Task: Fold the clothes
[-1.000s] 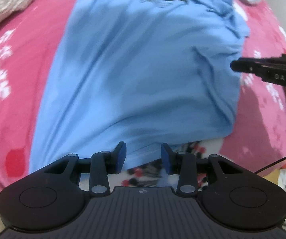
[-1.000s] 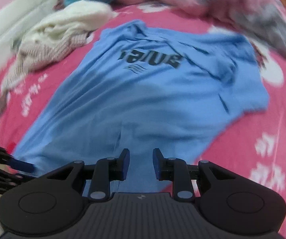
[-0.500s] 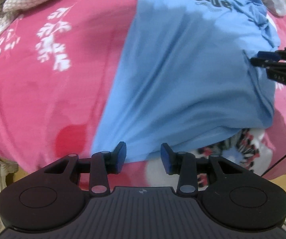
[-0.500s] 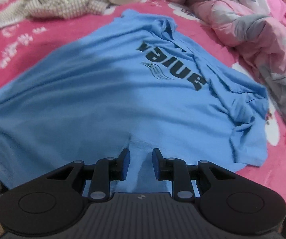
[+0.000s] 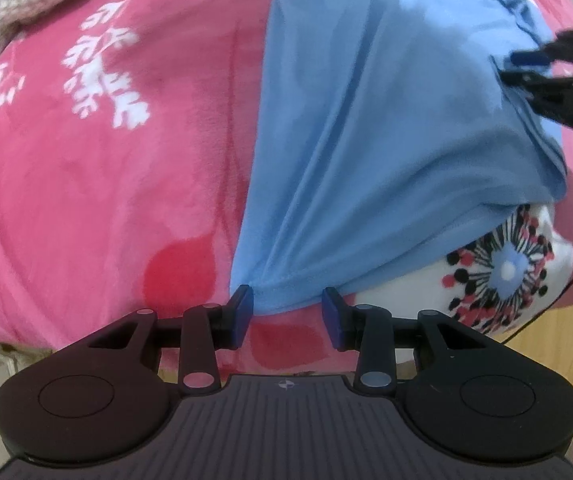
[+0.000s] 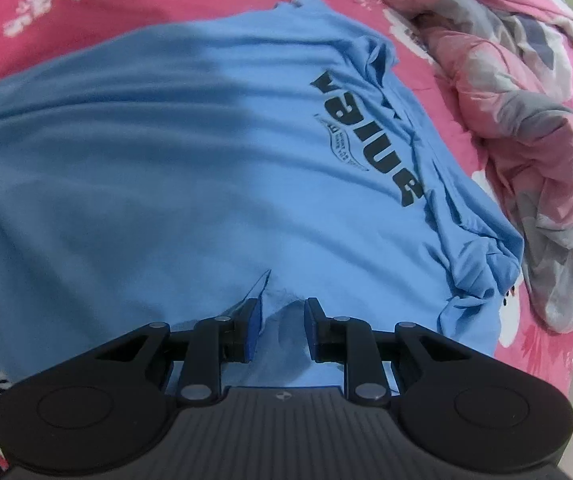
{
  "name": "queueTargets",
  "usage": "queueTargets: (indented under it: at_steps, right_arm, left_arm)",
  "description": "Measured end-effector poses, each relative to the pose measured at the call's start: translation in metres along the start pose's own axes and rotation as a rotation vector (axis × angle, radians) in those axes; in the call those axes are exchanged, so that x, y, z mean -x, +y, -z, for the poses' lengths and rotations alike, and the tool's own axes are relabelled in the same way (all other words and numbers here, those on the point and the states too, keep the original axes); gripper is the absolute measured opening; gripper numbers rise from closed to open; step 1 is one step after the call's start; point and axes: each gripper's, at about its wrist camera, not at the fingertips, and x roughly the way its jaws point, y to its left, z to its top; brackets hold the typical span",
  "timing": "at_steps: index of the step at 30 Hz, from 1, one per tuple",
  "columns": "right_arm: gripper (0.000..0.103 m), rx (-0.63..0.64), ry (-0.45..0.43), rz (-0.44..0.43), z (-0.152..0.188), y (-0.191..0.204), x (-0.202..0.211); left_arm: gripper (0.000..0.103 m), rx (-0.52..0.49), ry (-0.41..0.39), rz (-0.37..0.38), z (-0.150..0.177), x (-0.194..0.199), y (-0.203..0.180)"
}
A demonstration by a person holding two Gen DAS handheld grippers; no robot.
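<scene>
Pink fleece bedspread (image 5: pixel 98 184) with white leaf prints lies under everything you are working on, and the one blue T-shirt (image 5: pixel 386 152) is spread flat across it, its dark lettering toward the far end. Beyond the shirt's far left corner sits a beige knitted garment (image 5: pixel 26 4), and off the shirt's far right side a crumpled pink and grey quilt (image 6: pixel 526 120) is heaped; neither touches the part of the shirt you are handling. At the shirt's near hem a white patch with a black, red and blue starburst print (image 5: pixel 502 268) shows on the bedspread. You have two grippers in play. Your left gripper (image 5: pixel 288 312) sits at the shirt's near left corner with its jaws wide apart; the hem corner lies just between the blue pads (image 5: pixel 242 308), but nothing is pinched. Your right gripper (image 6: pixel 284 328) is at the shirt's right side edge, jaws parted by a moderate gap, with a small ridge of blue cloth bunched up between the pads (image 6: pixel 252 330); the pads do not press on it. From the left wrist view you can see that right gripper (image 5: pixel 526 68) low over the shirt's right edge, its two fingers apart.
</scene>
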Motion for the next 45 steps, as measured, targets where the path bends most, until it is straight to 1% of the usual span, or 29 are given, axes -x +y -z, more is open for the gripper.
queueTargets:
  at_steps: [7,13,14,15,16,18,20,23,27,29,31,33,35,38,39,41,45]
  right_arm:
    - [0.025,0.031,0.021,0.020,-0.004,0.002,-0.010]
    - [0.026,0.122,0.022,-0.011,-0.004,0.003,-0.015]
    - [0.025,0.138,0.022,-0.017,-0.004,0.003,-0.015]
    - [0.024,0.127,0.017,-0.025,-0.003,0.001,-0.014]
    - [0.017,0.097,0.007,-0.034,-0.001,-0.004,-0.011]
    - [0.005,0.020,-0.010,-0.013,0.003,-0.015,0.000]
    - [0.000,-0.062,-0.018,0.019,0.009,-0.027,0.012]
    - [0.000,-0.176,-0.006,0.090,0.025,-0.044,0.034]
    - [0.000,-0.384,0.030,0.185,0.058,-0.068,0.072]
    - [0.000,-0.504,0.068,0.230,0.083,-0.080,0.090]
    - [0.000,-0.638,0.124,0.249,0.110,-0.089,0.101]
    - [0.000,-0.762,0.199,0.243,0.141,-0.091,0.100]
    - [0.000,-0.855,0.270,0.231,0.168,-0.089,0.089]
    - [0.000,-1.001,0.348,0.206,0.205,-0.088,0.072]
    - [0.000,-1.063,0.360,0.195,0.217,-0.089,0.069]
    - [0.000,-1.147,0.348,0.174,0.231,-0.091,0.071]
    - [0.000,-1.225,0.319,0.128,0.247,-0.092,0.087]
  left_arm:
    - [0.038,-0.041,-0.009,0.007,0.005,-0.001,-0.007]
    - [0.039,-0.058,-0.021,0.006,0.003,0.001,-0.011]
    - [0.039,-0.058,-0.027,0.005,0.003,0.001,-0.011]
    - [0.039,-0.058,-0.032,0.003,0.002,0.001,-0.012]
    - [0.039,-0.061,-0.038,0.000,0.003,0.001,-0.013]
    - [0.039,-0.070,-0.047,-0.006,0.007,0.002,-0.016]
    - [0.039,-0.077,-0.055,-0.009,0.007,0.002,-0.019]
    - [0.039,-0.085,-0.062,-0.009,0.008,0.002,-0.021]
    - [0.039,-0.093,-0.064,-0.005,0.007,0.003,-0.022]
    - [0.039,-0.102,-0.062,-0.004,0.006,0.004,-0.023]
    - [0.039,-0.111,-0.061,-0.002,0.006,0.005,-0.023]
    - [0.039,-0.129,-0.059,-0.001,0.013,0.007,-0.015]
    - [0.040,-0.142,-0.055,-0.002,0.012,0.007,-0.016]
    - [0.040,-0.153,-0.049,-0.002,0.011,0.008,-0.017]
    - [0.040,-0.154,-0.048,-0.001,0.011,0.008,-0.017]
    - [0.040,-0.159,-0.043,0.002,0.010,0.009,-0.015]
    - [0.040,-0.156,-0.046,0.010,0.011,0.010,-0.014]
